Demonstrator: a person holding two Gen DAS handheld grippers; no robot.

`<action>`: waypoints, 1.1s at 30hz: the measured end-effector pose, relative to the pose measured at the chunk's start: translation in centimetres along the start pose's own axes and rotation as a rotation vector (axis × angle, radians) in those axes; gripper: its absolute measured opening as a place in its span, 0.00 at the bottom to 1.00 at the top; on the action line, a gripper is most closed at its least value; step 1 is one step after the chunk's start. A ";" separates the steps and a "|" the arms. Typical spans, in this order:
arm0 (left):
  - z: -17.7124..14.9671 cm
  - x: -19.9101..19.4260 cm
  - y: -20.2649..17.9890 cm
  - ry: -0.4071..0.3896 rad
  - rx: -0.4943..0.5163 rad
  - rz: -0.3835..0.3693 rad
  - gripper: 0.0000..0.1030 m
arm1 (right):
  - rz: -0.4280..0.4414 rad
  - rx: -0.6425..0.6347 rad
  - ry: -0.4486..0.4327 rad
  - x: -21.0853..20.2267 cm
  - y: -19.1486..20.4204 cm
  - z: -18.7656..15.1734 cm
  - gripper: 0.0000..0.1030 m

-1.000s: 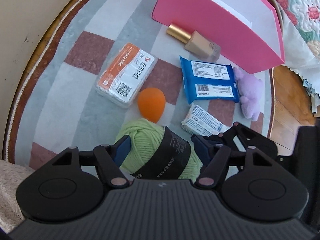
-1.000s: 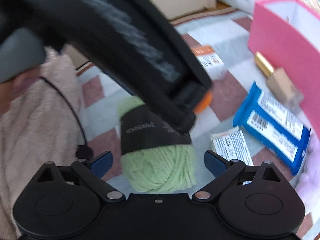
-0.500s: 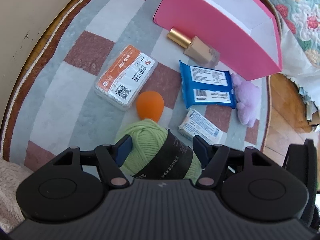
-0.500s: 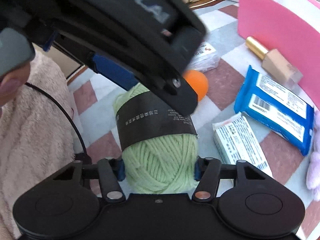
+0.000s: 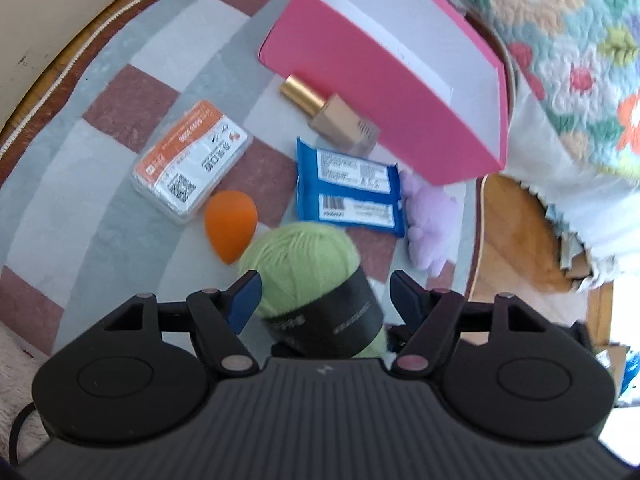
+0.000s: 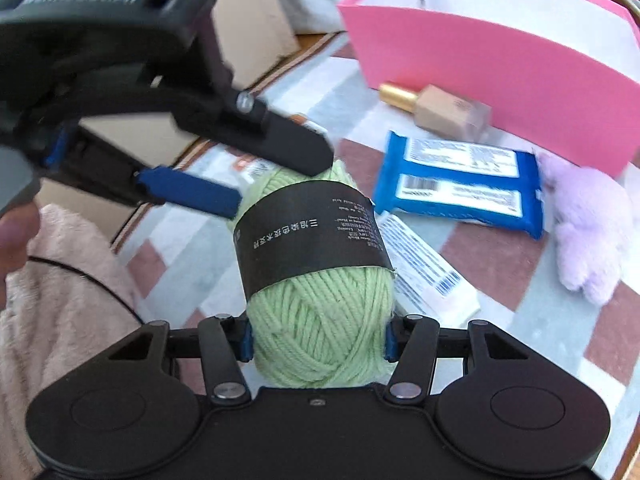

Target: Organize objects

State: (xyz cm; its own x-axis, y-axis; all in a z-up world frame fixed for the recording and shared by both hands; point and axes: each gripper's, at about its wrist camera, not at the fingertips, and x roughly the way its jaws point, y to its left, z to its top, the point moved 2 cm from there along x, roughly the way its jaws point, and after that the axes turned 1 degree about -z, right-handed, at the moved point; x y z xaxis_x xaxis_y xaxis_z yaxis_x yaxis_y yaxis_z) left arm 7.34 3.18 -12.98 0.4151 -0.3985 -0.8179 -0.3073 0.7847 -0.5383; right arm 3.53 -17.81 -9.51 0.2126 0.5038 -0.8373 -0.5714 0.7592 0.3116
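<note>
A green yarn ball [image 6: 320, 320] with a black paper band is held above the checked rug. My right gripper [image 6: 318, 340] is shut on its near end, both blue pads pressed into the wool. My left gripper [image 5: 325, 296] straddles the far end of the yarn ball [image 5: 304, 256]. Its jaws are opening, and a gap shows beside the right pad. In the right wrist view the left gripper [image 6: 276, 184] reaches in from the upper left. The pink box [image 5: 360, 80] stands open at the back.
On the rug [image 5: 100, 208] lie an orange-labelled case [image 5: 192, 160], an orange sponge [image 5: 230, 224], a foundation bottle [image 5: 332, 114], a blue wipes pack [image 5: 348, 184], a purple plush [image 5: 430, 216] and a white carton [image 6: 424, 268]. A quilt [image 5: 560, 40] hangs at right; a fluffy pink sleeve [image 6: 60, 300] at left.
The right gripper's jaws closed on the yarn ball and raised it off the rug, rolling as they went. The left gripper's jaws widened a little around the yarn's other end.
</note>
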 end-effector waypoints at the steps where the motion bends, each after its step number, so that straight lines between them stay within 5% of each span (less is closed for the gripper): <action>1: -0.1 0.1 0.0 -0.003 0.003 0.006 0.68 | 0.001 0.007 -0.003 0.3 -0.2 0.6 0.58; 11: -1.2 2.7 -0.2 0.046 0.007 0.006 0.74 | 0.093 0.220 -0.044 2.3 -2.0 0.2 0.58; 16: -2.0 1.3 -1.4 -0.007 0.051 -0.019 0.65 | 0.020 0.096 -0.081 0.7 -0.1 0.1 0.62; 25: -1.3 -4.2 -5.5 -0.146 0.203 -0.095 0.63 | -0.008 -0.109 -0.230 -5.0 1.6 1.9 0.65; 33: 1.7 -6.0 -9.7 -0.151 0.317 -0.134 0.63 | -0.067 -0.076 -0.336 -8.0 0.9 4.7 0.61</action>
State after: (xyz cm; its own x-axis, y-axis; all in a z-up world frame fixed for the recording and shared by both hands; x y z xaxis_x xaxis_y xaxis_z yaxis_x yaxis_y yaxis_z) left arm 9.31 -1.24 -2.52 0.5627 -0.4518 -0.6923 0.0289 0.8477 -0.5297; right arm 5.03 -19.21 -0.47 0.4933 0.5712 -0.6561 -0.6021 0.7686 0.2164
